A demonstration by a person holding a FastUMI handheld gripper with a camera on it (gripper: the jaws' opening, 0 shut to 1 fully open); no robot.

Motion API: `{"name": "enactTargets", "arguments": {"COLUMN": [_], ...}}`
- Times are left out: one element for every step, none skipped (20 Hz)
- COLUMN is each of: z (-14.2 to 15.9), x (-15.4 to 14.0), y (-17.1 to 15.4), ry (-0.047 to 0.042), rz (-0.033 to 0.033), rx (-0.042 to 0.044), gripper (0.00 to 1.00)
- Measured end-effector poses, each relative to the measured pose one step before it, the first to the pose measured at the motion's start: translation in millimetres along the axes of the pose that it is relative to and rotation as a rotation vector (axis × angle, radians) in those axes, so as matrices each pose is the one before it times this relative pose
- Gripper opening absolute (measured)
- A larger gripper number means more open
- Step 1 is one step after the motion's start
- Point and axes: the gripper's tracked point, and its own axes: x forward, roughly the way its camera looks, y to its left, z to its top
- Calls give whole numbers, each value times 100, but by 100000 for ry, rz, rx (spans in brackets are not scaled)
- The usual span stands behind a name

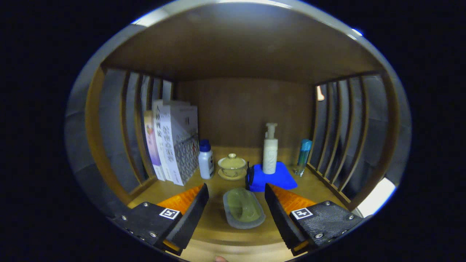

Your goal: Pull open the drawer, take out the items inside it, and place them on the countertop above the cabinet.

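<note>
My gripper (236, 203) is open, its two fingers spread wide over the wooden countertop (214, 229) inside a shelf alcove. Between the fingers, resting on the wood, lies a grey soap dish holding a pale green soap bar (243, 208); neither finger touches it. Just beyond the fingers a blue folded item (271, 177) lies flat with a white pump bottle (270, 153) standing on it. A lidded tea bowl on a saucer (232, 166) and a small white bottle with a blue cap (205, 159) stand further back.
Several books (174, 142) stand upright at the left, leaning against slatted side rails. A slim teal bottle (303, 156) stands by the right slats (338, 138). The wooden back wall and a low ceiling close the alcove.
</note>
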Motion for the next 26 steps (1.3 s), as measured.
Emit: {"name": "enactTargets", "arguments": {"z": [1329,1248,1313,1278,1052,741,506,294,-39,-53,-459,-317,-373,-397,-685,-845,-1079,-1100,-1002,-1080,-1052,-852,-974,-1231,-1358,-1134], "x": [-1893,-1822,-2229,-2215,-2127,-1950,-2036,-2037,-1597,-1630,-1161,-1409,-1375,-1255,-1202,-1213,-969,-1217,-1102,-1024,-725,-726,-604,-249,-303,-97], "y": [-73,-349,-332,-413,-422,-394,-404,-90,184,397,200,216,266,328,475,420,152,237,313,298,76,190,167,31,-62,242], "ry": [-4910,-4346,-4119,-3766,-3073,-2244,-1535,-1148,-1126,-1122,-262,-573,-557,-721,30,540,695,1015,1274,1603,1159,885,858,1444,2218,2252], "rz": [128,8,-606,-719,-980,-655,-1299,-259,471,1369,1310,1059,637,318,1011,867,500,361,532,759,233,345,39,201,-223,-528], "rx": [4194,2702,1226,-143,-1322,-2426,-2269,-1796,-750,-226,-344,-910,-821,-383,-263,-472,-547,-486,-163,120,201,40,-523,-1894,-2695,-2201], "gripper": [95,95,95,94,94,94,94,94,94,94,94,94,94,94,94,94,94,94,94,94,94,94,94,95,94,95]}}
